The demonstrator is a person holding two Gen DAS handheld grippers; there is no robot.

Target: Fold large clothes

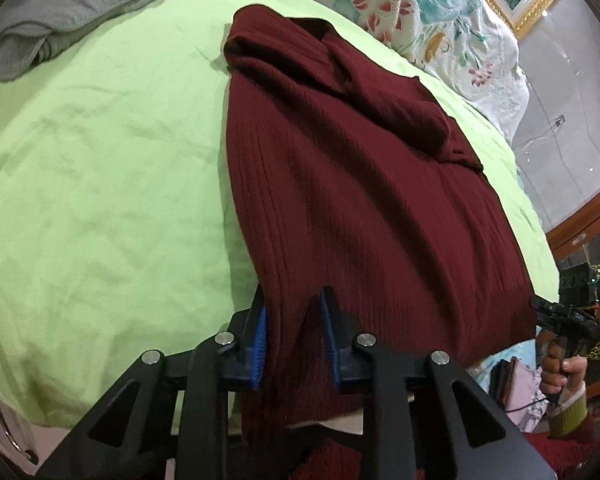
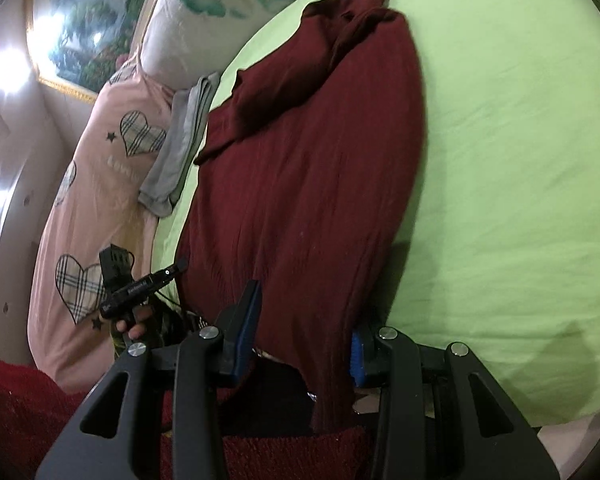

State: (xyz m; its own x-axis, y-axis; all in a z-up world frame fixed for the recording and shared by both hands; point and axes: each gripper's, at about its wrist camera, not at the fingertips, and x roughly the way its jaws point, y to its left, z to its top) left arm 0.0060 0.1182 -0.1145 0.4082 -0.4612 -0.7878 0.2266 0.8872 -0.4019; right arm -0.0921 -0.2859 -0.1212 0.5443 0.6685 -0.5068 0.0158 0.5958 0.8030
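The sweater (image 1: 352, 184) is a deep maroon, knitted in fine lengthwise ribs. Under it the bedsheet (image 1: 100, 184) is plain pale lime green. The towel (image 1: 72, 4) is grey (a soft, slightly bluish grey). The pillow (image 1: 432, 28) is white with red-pink flowers and teal leaves; the quilt (image 2: 100, 184) is pale pink with plaid hearts and small dark stars. Both grippers are black, with blue pads (image 1: 262, 344).

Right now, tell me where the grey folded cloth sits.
In the left wrist view the grey cloth lies at the top left on the green sheet, left of the maroon sweater.
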